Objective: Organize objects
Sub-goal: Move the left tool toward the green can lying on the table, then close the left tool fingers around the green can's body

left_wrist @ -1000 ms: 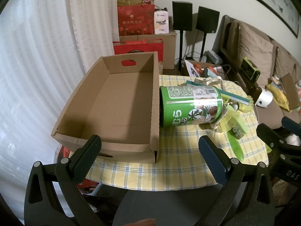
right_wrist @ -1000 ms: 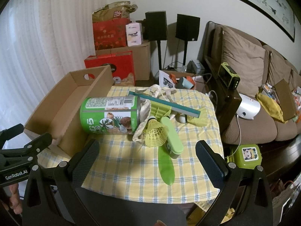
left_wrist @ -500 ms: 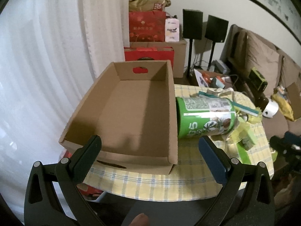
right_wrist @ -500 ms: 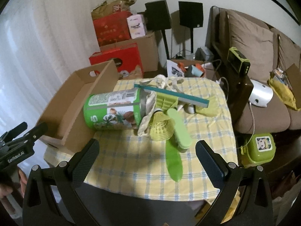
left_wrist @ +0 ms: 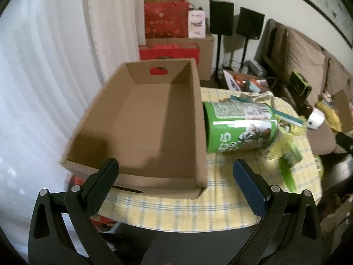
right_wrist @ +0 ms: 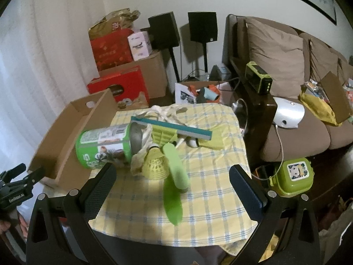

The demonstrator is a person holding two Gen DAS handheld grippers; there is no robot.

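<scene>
The left gripper [left_wrist: 175,177] is wide open and holds nothing; it hangs over the near left edge of the table [left_wrist: 181,212], with its fingers on either side of the near wall of the cardboard box [left_wrist: 143,119]. This box is empty and stands along the left edge of the table, its near left corner reaching a little past the edge. The green can [left_wrist: 239,130] lies on its side with its bottom touching the right wall of the box.

The right gripper [right_wrist: 172,177] is also wide open and empty, above the near edge of the table. Just beyond it lie a green fan [right_wrist: 175,170] and a yellow shuttlecock [right_wrist: 154,165], touching each other, and behind them a teal strip [right_wrist: 172,128] across a heap of small things (too tangled to tell apart). The checkered cloth is bare along the near edge and in the near right corner, so there is open room there
</scene>
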